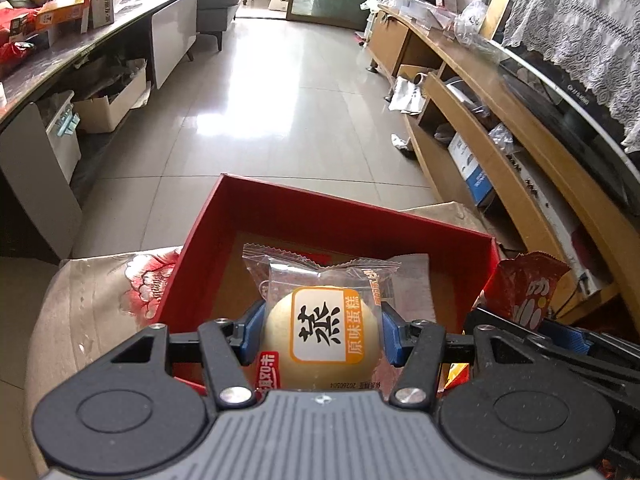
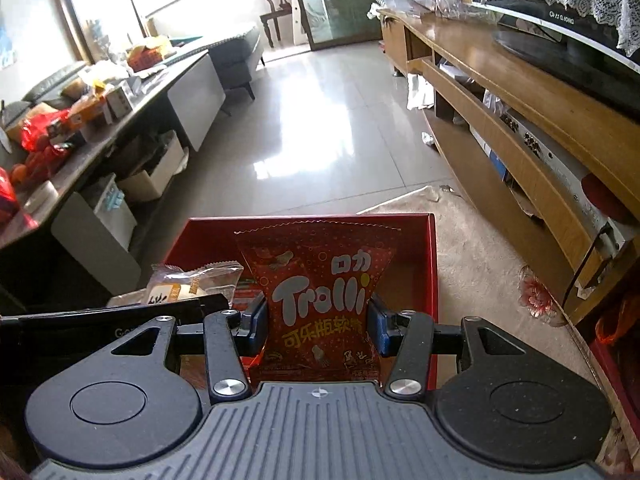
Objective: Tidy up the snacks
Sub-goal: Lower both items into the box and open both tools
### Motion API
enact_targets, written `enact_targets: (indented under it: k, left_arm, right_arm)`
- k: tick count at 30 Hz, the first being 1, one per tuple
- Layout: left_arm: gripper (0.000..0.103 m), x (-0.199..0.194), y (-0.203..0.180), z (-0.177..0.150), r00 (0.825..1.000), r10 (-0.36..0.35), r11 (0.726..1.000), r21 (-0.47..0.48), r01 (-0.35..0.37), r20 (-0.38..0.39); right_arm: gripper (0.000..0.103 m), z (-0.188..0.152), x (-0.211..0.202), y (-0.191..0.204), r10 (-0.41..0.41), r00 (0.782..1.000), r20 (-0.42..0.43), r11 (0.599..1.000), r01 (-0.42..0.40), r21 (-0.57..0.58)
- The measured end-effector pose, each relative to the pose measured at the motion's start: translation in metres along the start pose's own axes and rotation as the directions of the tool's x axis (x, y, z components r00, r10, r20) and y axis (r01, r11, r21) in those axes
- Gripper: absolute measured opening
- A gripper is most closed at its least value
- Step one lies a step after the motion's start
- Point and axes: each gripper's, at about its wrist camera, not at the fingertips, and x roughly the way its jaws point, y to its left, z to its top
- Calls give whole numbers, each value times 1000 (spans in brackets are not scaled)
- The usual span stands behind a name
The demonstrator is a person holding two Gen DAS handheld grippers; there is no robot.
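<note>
With my left gripper (image 1: pixel 322 330) clamped on the wrapped cake (image 1: pixel 320 336) and my right gripper (image 2: pixel 318 320) clamped on the candy bag (image 2: pixel 320 300), both over the red box (image 1: pixel 208 248), I should lower each onto the floor of the box before parting the fingers.

Bright daylight enters from the upper left of both views, overexposing the window (image 2: pixel 96 0) and throwing white glare across the glossy tiled floor (image 1: pixel 256 120). Fisheye distortion bends the edges, corners go black, and the foreground stays sharp.
</note>
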Motion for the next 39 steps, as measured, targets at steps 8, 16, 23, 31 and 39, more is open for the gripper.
enact_targets:
  k: [8,16,23,31,39]
  left_arm:
    - [54,19,3,2,999,33,999,2,-33,-23]
    - [54,41,7,-2,996,66,998,0,-66,-61]
    - [54,50,9,-5,993,86,996,7,-86,-78]
    - [56,52,11,-6,991,108,994,21,-106,-82]
    - [58,46,13,-4,992,109,994,14,-108,-70]
  right_arm:
    - [58,2,18,-2,-1,1000,-32,1000,1,3]
    - [58,-2,38,-3,-5,997,-74,1000,5,0]
    - [58,-5,47,-4,-5,995,-97,1000,6,3]
    - [60,-8,54,-4,-15,995,-102,1000,15,-1]
    - [66,-7,53,-6,-29,996,-89,1000,28,-4]
